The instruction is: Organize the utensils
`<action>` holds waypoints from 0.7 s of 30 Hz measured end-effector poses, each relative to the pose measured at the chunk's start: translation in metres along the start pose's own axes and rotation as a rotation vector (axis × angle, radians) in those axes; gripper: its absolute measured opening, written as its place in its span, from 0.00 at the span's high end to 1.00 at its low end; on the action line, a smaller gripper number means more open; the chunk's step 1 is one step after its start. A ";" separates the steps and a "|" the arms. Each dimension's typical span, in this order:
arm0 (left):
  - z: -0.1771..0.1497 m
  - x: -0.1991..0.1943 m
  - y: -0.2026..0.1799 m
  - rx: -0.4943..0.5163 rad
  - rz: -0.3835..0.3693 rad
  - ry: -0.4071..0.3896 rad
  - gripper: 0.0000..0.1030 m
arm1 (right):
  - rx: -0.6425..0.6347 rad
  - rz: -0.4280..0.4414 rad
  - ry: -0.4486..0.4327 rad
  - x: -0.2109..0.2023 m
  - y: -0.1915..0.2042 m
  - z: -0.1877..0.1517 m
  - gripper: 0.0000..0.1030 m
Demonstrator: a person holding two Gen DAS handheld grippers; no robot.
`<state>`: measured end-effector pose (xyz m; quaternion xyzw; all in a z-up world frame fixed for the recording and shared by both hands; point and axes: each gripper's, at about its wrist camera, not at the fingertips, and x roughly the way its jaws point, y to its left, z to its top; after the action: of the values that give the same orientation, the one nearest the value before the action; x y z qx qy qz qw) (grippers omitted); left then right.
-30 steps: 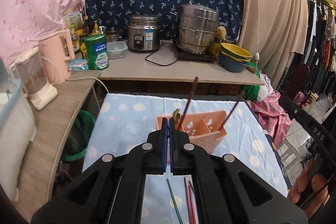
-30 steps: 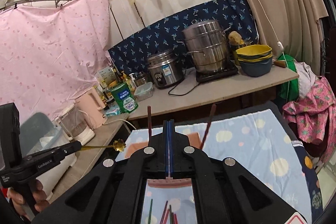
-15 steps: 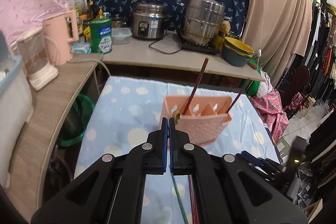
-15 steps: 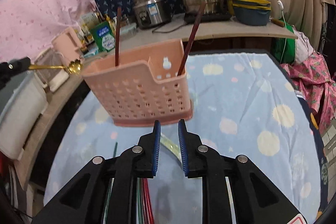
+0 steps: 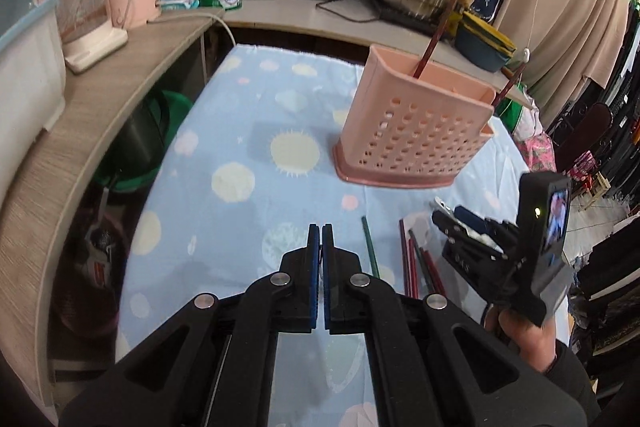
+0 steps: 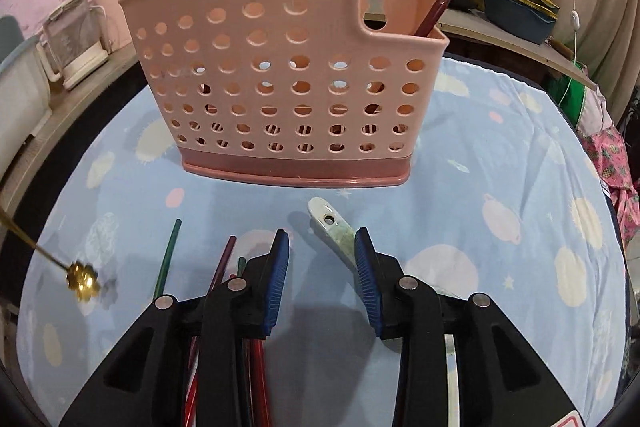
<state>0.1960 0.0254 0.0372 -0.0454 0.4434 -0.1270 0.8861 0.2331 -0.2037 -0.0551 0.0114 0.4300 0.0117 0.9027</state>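
Below the pink basket point(image 6: 288, 67), right tongs point(image 6: 322, 247), jaws just opening, straddle the white spoon handle point(image 6: 332, 227) without gripping; left tongs point(image 5: 321, 231) grip a gold spoon point(image 6: 82, 281); next: lower, then clamp the handle.

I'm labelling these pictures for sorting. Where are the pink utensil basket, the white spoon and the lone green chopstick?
pink utensil basket point(image 6: 280, 87), right wrist view, on its perforated front wall
white spoon point(image 6: 330, 223), right wrist view, on the handle end near the hole
green chopstick point(image 5: 370, 247), left wrist view, on its shaft

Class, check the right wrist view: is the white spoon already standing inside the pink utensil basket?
No, the white spoon lies flat on the tablecloth in front of the pink utensil basket.
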 end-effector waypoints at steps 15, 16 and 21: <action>-0.010 0.007 -0.005 0.003 -0.007 0.025 0.99 | 0.069 0.000 -0.033 -0.020 -0.025 0.006 1.00; -0.010 0.007 -0.005 0.002 -0.007 0.025 0.99 | 0.074 0.005 -0.037 -0.024 -0.027 0.006 1.00; -0.012 0.006 -0.005 -0.002 -0.007 0.024 0.99 | 0.110 0.052 -0.053 -0.038 -0.034 0.004 1.00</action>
<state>0.1890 0.0191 0.0264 -0.0462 0.4541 -0.1304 0.8801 0.2126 -0.2390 -0.0241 0.0726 0.4057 0.0113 0.9111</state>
